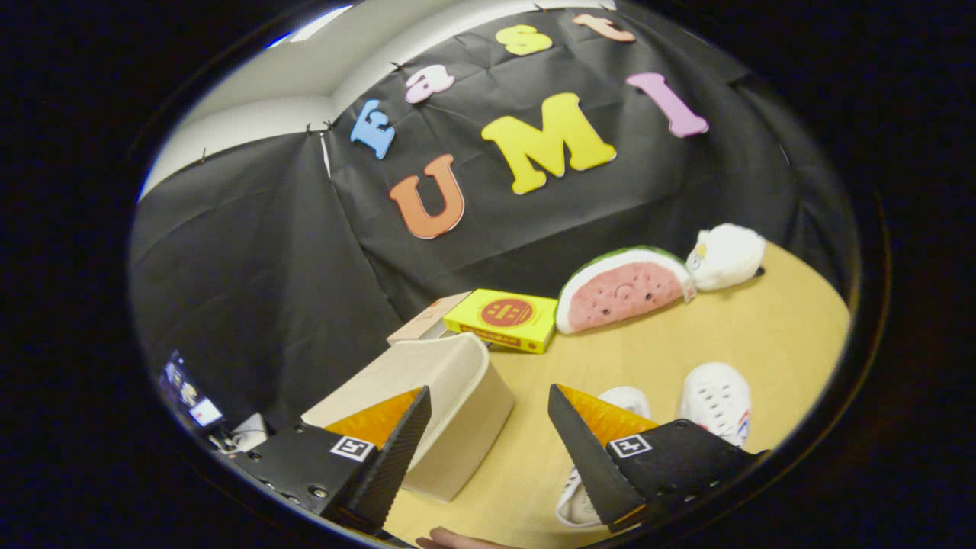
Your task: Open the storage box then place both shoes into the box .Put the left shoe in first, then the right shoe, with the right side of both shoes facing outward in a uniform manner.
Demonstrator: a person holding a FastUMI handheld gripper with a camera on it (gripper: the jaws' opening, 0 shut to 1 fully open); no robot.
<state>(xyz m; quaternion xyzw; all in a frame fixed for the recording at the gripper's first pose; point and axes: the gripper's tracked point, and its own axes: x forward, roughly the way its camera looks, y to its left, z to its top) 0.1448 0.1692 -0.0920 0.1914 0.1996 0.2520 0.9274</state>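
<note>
A cream storage box (450, 396) with its lid down sits on the wooden table (762, 335), partly behind my left finger. Two white shoes lie to its right: one (629, 400) is mostly hidden behind my right finger, the other (717, 400) lies just beyond it, toe pointing away. My gripper (488, 400) hangs above the table, open, with nothing between its fingers. The box's near right corner shows in the gap between the fingers.
Beyond the box lie a yellow flat box (503, 319) and a tan carton (427, 319). A watermelon plush (621, 290) and a white plush (724, 255) rest against the black cloth wall. A fingertip (450, 540) shows below the fingers.
</note>
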